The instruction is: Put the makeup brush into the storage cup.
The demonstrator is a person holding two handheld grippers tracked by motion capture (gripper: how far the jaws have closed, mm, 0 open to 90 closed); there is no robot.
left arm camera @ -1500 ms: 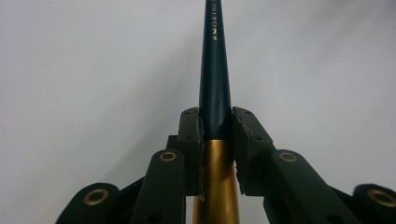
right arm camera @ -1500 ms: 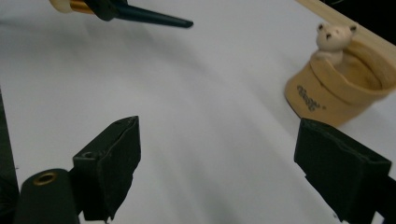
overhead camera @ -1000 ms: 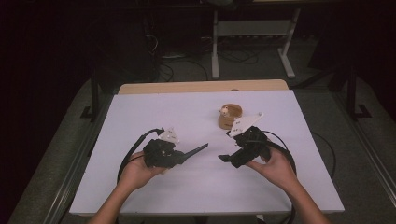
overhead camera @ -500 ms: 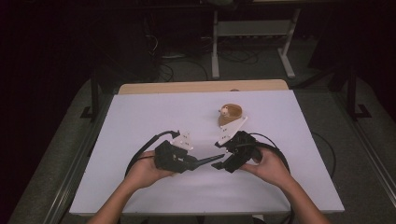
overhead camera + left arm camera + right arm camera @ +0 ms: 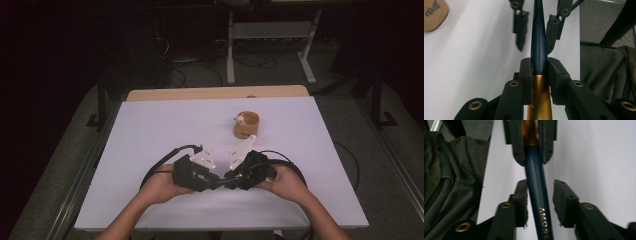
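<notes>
Spanning both grippers, a gold-and-navy pen [image 5: 538, 50].

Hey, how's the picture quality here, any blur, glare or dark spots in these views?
High view: dim and soft, room black beyond the table. Left gripper view: pen sharp with a sheen streak, one far jaw of the right gripper motion-blurred. Right gripper view: softer overall, the pen's lettering readable, the left gripper blurry at the top.
</notes>
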